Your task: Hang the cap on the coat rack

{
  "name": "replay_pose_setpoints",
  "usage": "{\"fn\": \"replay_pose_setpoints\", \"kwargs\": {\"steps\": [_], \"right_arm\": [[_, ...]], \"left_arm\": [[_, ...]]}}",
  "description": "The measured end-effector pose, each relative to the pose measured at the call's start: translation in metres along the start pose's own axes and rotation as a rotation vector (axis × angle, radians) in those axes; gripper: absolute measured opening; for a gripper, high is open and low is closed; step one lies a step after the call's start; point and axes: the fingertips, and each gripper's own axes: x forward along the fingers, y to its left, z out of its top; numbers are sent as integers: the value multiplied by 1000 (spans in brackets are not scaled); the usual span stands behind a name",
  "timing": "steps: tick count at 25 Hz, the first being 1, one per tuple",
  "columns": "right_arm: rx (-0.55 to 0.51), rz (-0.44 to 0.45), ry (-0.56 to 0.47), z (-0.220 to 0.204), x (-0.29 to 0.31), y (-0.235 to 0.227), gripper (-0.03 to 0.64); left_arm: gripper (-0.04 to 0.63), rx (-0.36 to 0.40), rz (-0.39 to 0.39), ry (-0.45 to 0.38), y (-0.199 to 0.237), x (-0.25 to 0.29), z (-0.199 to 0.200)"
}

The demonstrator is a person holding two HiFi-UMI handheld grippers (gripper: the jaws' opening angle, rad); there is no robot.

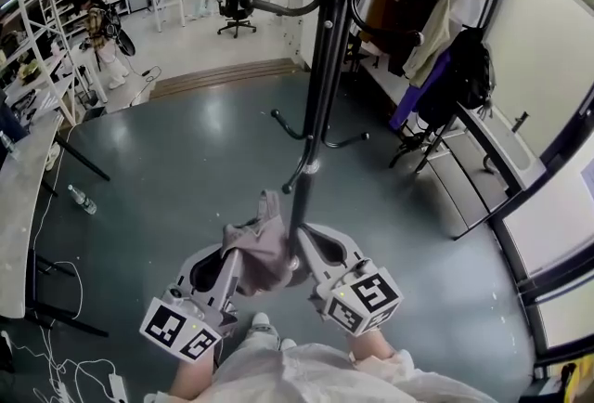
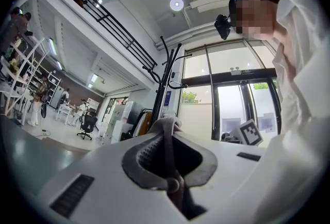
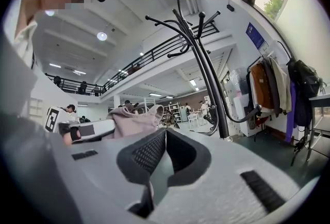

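Observation:
A mauve-grey cap (image 1: 263, 248) hangs between my two grippers, right in front of the black coat rack pole (image 1: 320, 104). My left gripper (image 1: 241, 254) is shut on it: in the left gripper view a strip of the cap's cloth (image 2: 165, 127) is pinched at the gripper's (image 2: 166, 135) tips, with the coat rack (image 2: 167, 78) ahead. My right gripper (image 1: 303, 245) sits just right of the cap by the pole. In the right gripper view this gripper (image 3: 165, 133) has its pads meeting and I see no cloth between them. There the cap (image 3: 135, 121) is off to the left and the rack's hooks (image 3: 191, 27) rise above.
A garment rail with jackets and a dark backpack (image 1: 436, 30) stands at the right by the window wall. A water bottle (image 1: 82, 200) lies on the floor at left near a long table (image 1: 19, 206). Cables (image 1: 65, 373) trail at bottom left. People and an office chair (image 1: 237, 2) are far back.

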Motion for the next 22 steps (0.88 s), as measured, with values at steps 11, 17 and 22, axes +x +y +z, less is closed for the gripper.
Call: {"fn": "replay_pose_setpoints", "kwargs": {"steps": [11,17,22], "right_arm": [[-14,-25,-45,16,48,-4,3],[-69,-8,-50,35,77,5,4],[-97,-50,-62,41,95,-2,4]], "left_arm": [[18,-8,-89,17,49,25,4],[18,-3,-140,19,80,35,14],[18,0,-169,-2,98,42,26]]}}
